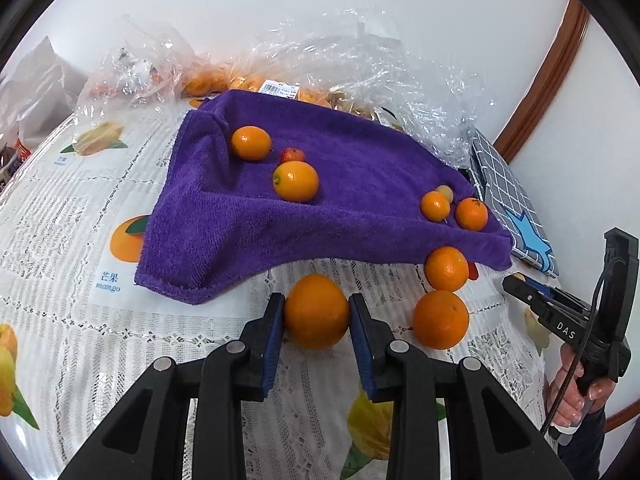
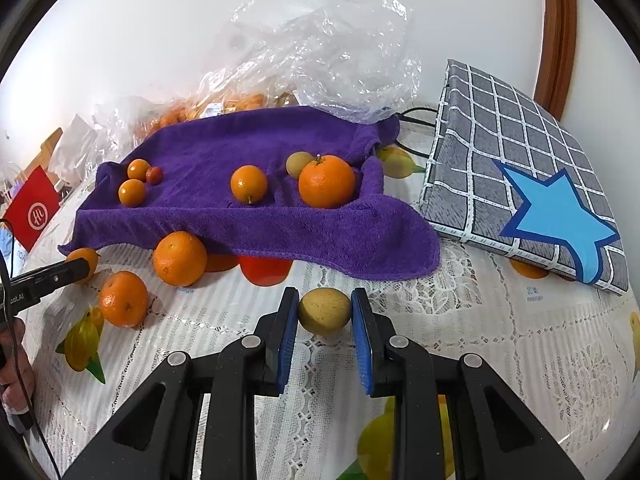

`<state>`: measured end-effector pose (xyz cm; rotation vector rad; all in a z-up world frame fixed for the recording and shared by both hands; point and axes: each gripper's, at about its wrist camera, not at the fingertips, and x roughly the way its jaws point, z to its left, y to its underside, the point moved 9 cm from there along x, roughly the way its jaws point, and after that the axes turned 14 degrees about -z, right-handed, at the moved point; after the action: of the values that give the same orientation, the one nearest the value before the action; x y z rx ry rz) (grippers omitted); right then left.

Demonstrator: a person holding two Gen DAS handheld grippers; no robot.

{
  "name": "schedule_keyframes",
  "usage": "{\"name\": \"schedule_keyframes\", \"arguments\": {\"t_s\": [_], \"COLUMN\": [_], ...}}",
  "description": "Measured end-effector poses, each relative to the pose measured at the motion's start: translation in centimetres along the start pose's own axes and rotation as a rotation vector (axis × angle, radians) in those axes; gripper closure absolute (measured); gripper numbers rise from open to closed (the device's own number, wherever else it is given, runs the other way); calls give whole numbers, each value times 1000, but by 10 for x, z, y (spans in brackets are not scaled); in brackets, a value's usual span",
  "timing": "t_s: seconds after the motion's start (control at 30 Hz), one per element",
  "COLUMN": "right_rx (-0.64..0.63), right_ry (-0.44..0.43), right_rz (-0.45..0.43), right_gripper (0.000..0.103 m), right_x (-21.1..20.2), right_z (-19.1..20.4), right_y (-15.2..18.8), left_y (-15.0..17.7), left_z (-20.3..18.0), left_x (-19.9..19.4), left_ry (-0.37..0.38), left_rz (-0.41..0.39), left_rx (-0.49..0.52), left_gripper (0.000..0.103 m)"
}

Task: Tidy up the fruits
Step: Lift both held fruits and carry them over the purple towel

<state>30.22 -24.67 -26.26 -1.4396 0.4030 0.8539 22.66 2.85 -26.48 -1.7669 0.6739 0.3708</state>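
The left gripper [image 1: 317, 311] pinches an orange [image 1: 317, 312] between its blue pads, low over the lace tablecloth [image 1: 60, 216]. The right gripper [image 2: 325, 312] clamps a small yellow-green fruit [image 2: 325, 311] the same way. Just beyond the held orange, 2 more oranges [image 1: 440, 319] lie on the cloth beside the purple towel [image 1: 352, 200], which carries several small oranges. A grey checked bag [image 2: 520, 184] lies right of the towel.

Clear plastic bags [image 1: 224, 68] blur the oranges inside; their count is untellable.
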Motion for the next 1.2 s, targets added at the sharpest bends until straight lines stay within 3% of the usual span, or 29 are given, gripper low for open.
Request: {"name": "schedule_keyframes", "arguments": {"t_s": [0.53, 0.83, 1.2], "right_rx": [7, 29, 71], "right_ry": [-12, -41, -90], "right_rz": [-51, -87, -149], "right_gripper": [76, 76, 76], "right_x": [-9, -15, -25], "right_z": [1, 4, 21], "right_y": [-5, -9, -43], "left_y": [-11, -24, -47], "left_z": [-2, -4, 5], "left_x": [-13, -31, -30], "left_ry": [-3, -9, -48], "left_rz": [-84, -193, -242], "left_rx": [19, 28, 31], "left_gripper": [72, 72, 72]}}
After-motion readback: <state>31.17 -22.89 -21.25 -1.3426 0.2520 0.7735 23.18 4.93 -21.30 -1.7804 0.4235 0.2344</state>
